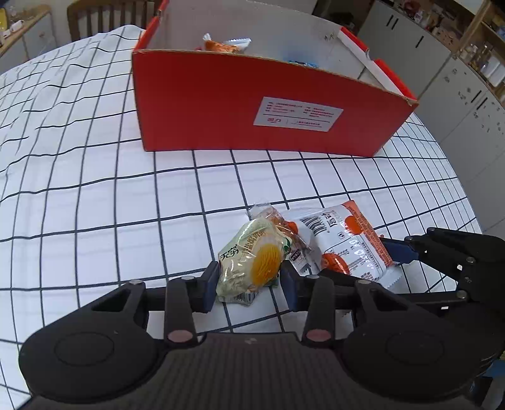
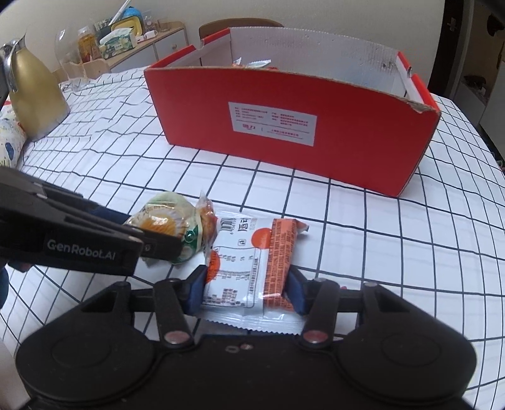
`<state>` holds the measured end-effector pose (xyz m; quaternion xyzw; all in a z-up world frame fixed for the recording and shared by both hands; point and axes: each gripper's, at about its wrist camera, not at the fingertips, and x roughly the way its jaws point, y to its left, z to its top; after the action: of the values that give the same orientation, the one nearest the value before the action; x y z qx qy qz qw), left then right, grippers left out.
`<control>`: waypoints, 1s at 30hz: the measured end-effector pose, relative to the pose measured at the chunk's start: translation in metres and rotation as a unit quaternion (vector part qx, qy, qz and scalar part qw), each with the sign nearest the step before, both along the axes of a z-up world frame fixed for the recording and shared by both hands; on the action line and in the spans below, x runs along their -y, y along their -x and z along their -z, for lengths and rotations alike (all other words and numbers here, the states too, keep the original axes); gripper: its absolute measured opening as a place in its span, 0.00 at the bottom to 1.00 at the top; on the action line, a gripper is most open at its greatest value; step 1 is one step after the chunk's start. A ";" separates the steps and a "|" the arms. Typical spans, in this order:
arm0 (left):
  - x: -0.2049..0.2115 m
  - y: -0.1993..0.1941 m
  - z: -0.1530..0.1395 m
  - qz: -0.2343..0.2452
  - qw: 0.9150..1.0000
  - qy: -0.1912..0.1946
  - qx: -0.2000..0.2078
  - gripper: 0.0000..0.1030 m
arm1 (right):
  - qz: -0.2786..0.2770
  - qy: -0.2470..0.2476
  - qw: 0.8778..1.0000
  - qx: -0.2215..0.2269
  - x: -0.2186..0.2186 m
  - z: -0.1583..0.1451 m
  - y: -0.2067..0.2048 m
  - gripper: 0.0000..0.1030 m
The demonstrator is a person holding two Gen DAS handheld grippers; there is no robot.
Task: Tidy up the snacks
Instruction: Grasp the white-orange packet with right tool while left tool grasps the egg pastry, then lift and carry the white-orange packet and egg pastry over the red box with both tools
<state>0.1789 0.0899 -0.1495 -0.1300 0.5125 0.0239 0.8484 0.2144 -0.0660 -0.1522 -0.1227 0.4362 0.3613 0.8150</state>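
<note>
- Closest to me in the left wrist view: my left gripper (image 1: 249, 280) sits at the bottom center, its blue pads clamped on either side of the green snack pack (image 1: 251, 260), the one with a yellow-orange circle printed on it. The pack rests on the checked tablecloth (image 1: 94, 189).
- Right wrist view, same deal: my right gripper (image 2: 246, 288) at bottom center is pinching the white-and-orange snack packet (image 2: 249, 268), pads pressed into both long edges. Its crimped end pokes back toward the camera.
- The two packs lie just beside each other. Wedged between them is a small clear-wrapped orange snack (image 1: 277, 220), touching both as far as I can tell.
- Each gripper shows up in the other's camera: the left one comes in from the left edge of the right view, the right one from the right edge of the left view.
- Farther up the frame, well apart from the pile, is the red cardboard box (image 1: 252, 104), top open, a white label on its near wall. A few wrapped snacks (image 1: 225, 44) peek over the rim near the upper middle.
- Far upper left of the right view: a gold kettle (image 2: 34, 91) on the cloth, then a shelf with jars behind it.
- A wooden chair (image 1: 104, 15) back shows past the table at the top left of the left view.
</note>
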 end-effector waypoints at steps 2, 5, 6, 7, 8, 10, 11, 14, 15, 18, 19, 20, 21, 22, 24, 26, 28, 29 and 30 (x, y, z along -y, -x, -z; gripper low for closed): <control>-0.001 0.003 0.000 -0.008 1.000 0.003 -0.001 0.36 | 0.005 -0.009 1.000 -0.004 0.003 -0.002 0.001 0.48; -0.004 0.008 -0.002 -0.021 1.000 0.007 -0.001 0.36 | 0.007 -0.011 1.000 0.001 0.005 -0.004 0.003 0.47; -0.005 0.010 -0.003 -0.025 1.000 0.008 0.000 0.35 | 0.007 -0.013 1.000 0.003 0.005 -0.005 0.004 0.47; -0.006 0.012 -0.004 -0.029 1.000 0.009 0.001 0.35 | 0.007 -0.015 1.000 0.004 0.006 -0.007 0.006 0.47; -0.007 0.014 -0.006 -0.033 0.999 0.011 0.003 0.35 | 0.007 -0.017 1.000 0.005 0.007 -0.009 0.007 0.47; -0.009 0.018 -0.008 -0.042 0.999 0.015 0.005 0.35 | 0.008 -0.021 1.000 0.007 0.010 -0.012 0.009 0.47; -0.010 0.020 -0.010 -0.046 0.999 0.017 0.007 0.35 | 0.009 -0.022 1.000 0.009 0.011 -0.015 0.011 0.47; -0.010 0.025 -0.017 -0.056 0.998 0.014 0.010 0.35 | 0.014 -0.028 0.999 0.011 0.016 -0.022 0.014 0.47; -0.009 0.027 -0.019 -0.060 0.998 0.013 0.011 0.35 | 0.014 -0.031 0.999 0.011 0.018 -0.025 0.015 0.47; -0.007 0.033 -0.028 -0.067 0.998 0.009 0.018 0.35 | 0.016 -0.042 0.999 0.010 0.022 -0.033 0.019 0.47; -0.006 0.035 -0.031 -0.068 0.997 0.009 0.021 0.35 | 0.017 -0.046 0.999 0.011 0.024 -0.036 0.020 0.47; -0.005 0.036 -0.035 -0.069 0.997 0.009 0.024 0.35 | 0.018 -0.050 0.999 0.011 0.025 -0.040 0.021 0.47; -0.004 0.038 -0.039 -0.068 0.997 0.008 0.027 0.35 | 0.019 -0.053 0.998 0.012 0.026 -0.043 0.023 0.47; -0.002 0.038 -0.042 -0.068 0.997 0.007 0.031 0.35 | 0.019 -0.056 0.998 0.012 0.027 -0.046 0.024 0.47; 0.001 0.041 -0.051 -0.066 0.997 0.002 0.040 0.35 | 0.021 -0.063 0.998 0.014 0.030 -0.052 0.026 0.47; 0.003 0.043 -0.058 -0.066 0.997 -0.001 0.045 0.35 | 0.021 -0.069 0.997 0.018 0.032 -0.059 0.028 0.47; 0.005 0.045 -0.065 -0.066 0.996 0.000 0.052 0.35 | 0.023 -0.074 0.997 0.023 0.034 -0.066 0.030 0.47; 0.005 0.046 -0.068 -0.066 0.996 0.000 0.055 0.35 | 0.024 -0.078 0.996 0.024 0.035 -0.070 0.031 0.47; 0.006 0.047 -0.072 -0.066 0.996 -0.002 0.057 0.35 | 0.025 -0.082 0.996 0.026 0.037 -0.074 0.031 0.47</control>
<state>0.1323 0.0838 -0.0779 -0.1631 0.4536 0.0728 0.8731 0.1832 -0.1027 -0.0786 -0.0542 0.3867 0.3716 0.8423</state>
